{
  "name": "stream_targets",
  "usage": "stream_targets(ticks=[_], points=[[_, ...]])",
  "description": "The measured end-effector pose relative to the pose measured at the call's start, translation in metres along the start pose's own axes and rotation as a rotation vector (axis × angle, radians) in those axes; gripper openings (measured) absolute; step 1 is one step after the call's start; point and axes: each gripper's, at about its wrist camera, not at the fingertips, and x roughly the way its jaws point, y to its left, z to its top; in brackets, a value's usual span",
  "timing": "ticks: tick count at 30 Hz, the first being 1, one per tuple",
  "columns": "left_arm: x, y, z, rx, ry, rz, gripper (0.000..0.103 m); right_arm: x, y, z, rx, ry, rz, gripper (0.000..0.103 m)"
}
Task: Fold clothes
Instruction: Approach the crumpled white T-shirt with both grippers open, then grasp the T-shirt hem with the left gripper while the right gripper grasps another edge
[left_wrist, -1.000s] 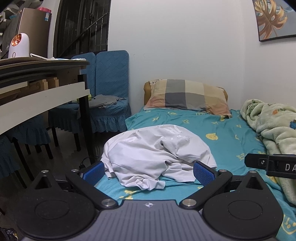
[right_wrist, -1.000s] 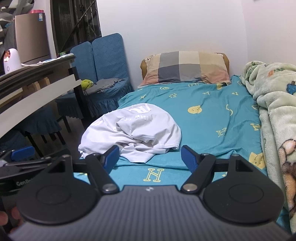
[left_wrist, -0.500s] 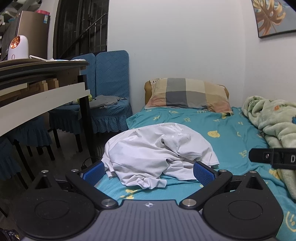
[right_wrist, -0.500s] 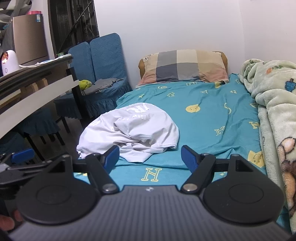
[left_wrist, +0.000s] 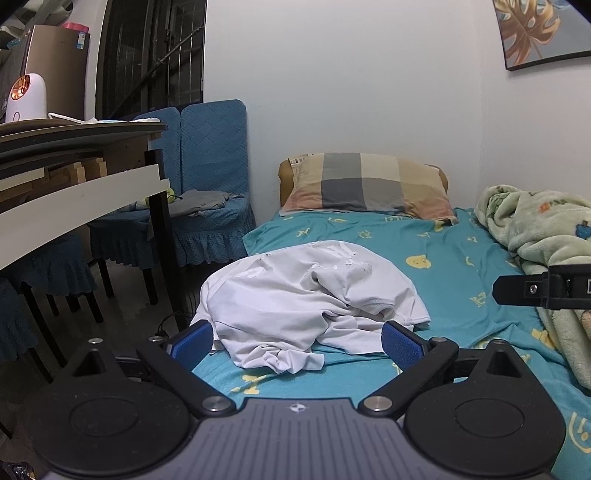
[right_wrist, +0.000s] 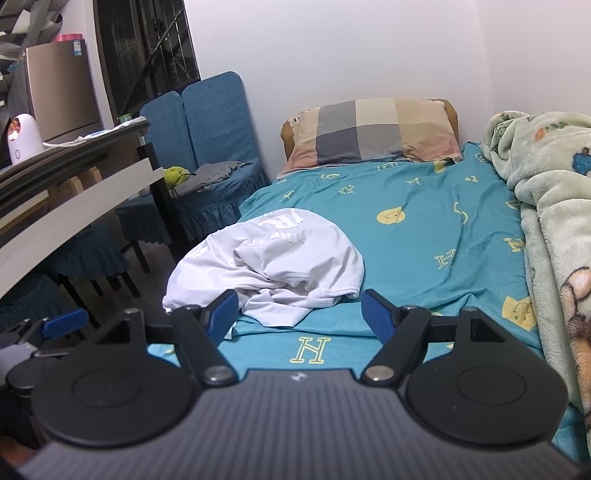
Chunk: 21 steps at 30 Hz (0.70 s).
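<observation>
Left wrist view: a crumpled white shirt (left_wrist: 306, 295) lies on the teal bed (left_wrist: 461, 266), both the left gripper (left_wrist: 293, 341) and right gripper (right_wrist: 299, 312) open-fingered and empty, likely poised to grasp and spread it.

Your left gripper (left_wrist: 295, 341): black linkage arms, blue ribbed pads (left_wrist: 400, 347), silver pivot screws, two round black discs, grey ridged housing with small round emblem. Your right gripper (right_wrist: 298, 316): same build, blue pads (right_wrist: 376, 317), silver screws, grey ridged body. From left view, its black side bar shows one screw and white lettering, cut off.
</observation>
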Motion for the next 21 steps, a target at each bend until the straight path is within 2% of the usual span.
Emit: stream_targets(ticks=[7,11,21], points=[[0.008,-0.009,0.001,0.045,0.012,-0.023,0.097,-0.001,-0.005,0.0,0.023,0.007,-0.006,0.075],[0.029,-0.026,0.007,0.09,0.023,-0.045,0.097,0.001,-0.01,-0.001,0.046,0.028,-0.026,0.075],[0.14,-0.055,0.017,0.236,0.102,-0.071,0.097,0.014,-0.037,-0.008,0.213,0.144,-0.015,0.075]])
